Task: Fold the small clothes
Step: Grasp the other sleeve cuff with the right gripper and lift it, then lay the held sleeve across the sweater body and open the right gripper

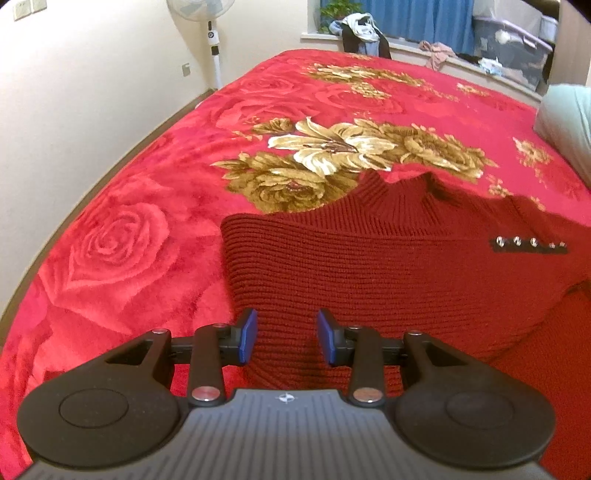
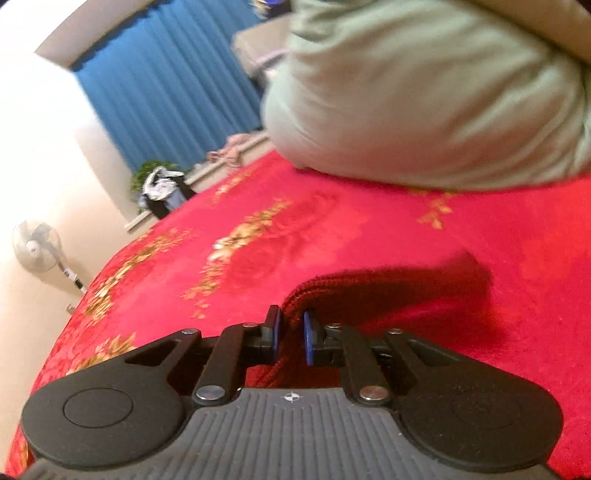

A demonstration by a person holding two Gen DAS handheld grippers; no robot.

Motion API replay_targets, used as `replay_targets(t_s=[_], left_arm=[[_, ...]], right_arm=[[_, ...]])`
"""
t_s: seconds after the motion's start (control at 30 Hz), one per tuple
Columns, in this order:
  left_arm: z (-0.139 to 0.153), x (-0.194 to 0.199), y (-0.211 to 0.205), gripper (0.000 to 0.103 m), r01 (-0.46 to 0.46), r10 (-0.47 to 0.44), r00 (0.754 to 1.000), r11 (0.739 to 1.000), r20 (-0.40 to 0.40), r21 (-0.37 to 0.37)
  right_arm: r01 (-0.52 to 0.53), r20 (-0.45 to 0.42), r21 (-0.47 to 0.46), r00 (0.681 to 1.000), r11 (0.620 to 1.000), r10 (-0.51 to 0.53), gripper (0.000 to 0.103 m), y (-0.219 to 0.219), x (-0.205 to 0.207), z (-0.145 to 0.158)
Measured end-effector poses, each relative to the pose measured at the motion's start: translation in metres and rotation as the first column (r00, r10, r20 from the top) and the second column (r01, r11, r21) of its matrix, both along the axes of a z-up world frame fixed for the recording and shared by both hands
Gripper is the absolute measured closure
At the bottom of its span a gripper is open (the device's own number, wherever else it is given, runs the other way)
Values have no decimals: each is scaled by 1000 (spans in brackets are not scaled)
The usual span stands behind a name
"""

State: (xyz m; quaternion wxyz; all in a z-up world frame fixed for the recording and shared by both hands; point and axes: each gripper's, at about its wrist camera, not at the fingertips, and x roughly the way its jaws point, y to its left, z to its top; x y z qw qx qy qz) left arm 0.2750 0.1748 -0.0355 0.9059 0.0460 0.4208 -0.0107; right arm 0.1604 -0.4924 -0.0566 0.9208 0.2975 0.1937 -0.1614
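A dark red ribbed knit sweater (image 1: 369, 258) lies on the red floral blanket (image 1: 147, 184), collar toward the far side, with a black strip of silver studs (image 1: 528, 244) on its right part. My left gripper (image 1: 286, 338) is open and empty, hovering over the sweater's lower left part. In the right wrist view, my right gripper (image 2: 291, 338) is shut on a raised fold of the sweater (image 2: 369, 291), held just above the blanket (image 2: 258, 240). The rest of the sweater is hidden there.
A pale green pillow (image 2: 424, 103) lies on the bed to the right; it also shows in the left wrist view (image 1: 569, 122). A standing fan (image 1: 210, 22) stands by the far wall. Clothes pile (image 1: 362, 29) on the windowsill under blue curtains (image 1: 417, 14).
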Motion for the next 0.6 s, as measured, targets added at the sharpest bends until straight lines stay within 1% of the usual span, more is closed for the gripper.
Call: replay_targets(t_s=[0.07,0.1,0.17,0.2,0.23,0.27,0.33,0.4,0.43,0.5,0.53,0.57,0.6], left_arm=[[2,1,3,63,-12,12,1000,1000,-1,-20],[3,1,6,63,-20,20,1000,999,-1,-32],[7,0,11,63,-39,39,999,997,0,-60],[10,-1,14,63,-49,49,999,996,2,-76],[13,-2,17,63,-59,60,998,994,4,-96],[16,-4,20,63,-65,66,998,991,7,-114],[21,-6,26,63,-70,72,997,987,14,-146],[24,-7,33,63,-83,87,996,982,19,-171],[25,-8,37,63,-96,101,995,978,18,-183],[26,-7,47,64,-118,121,993,968,2,-221],[26,-7,52,75,-123,125,992,962,-6,-244],[26,-7,56,90,-125,126,992,955,-13,-268],[27,-8,58,95,-122,123,992,952,-15,-282]], right_arm=[[-8,-77,-31,997,999,5,91,9,6,-4],[13,-115,-38,993,999,-17,91,10,8,-6],[68,-161,-4,985,998,-68,91,6,12,-2],[86,-167,3,982,996,-84,91,7,14,5],[88,-163,-20,982,996,-90,91,13,19,18],[77,-152,-58,985,995,-85,92,24,24,31],[31,-116,-138,992,990,-47,92,60,35,60],[-35,-73,-204,997,978,21,92,107,44,86],[-86,-42,-241,996,967,78,92,140,48,100],[-194,2,-291,979,937,203,91,203,48,117],[-273,18,-308,956,911,292,91,241,46,123],[-344,27,-311,929,886,370,91,273,43,125],[-417,34,-303,894,857,447,91,304,38,123]])
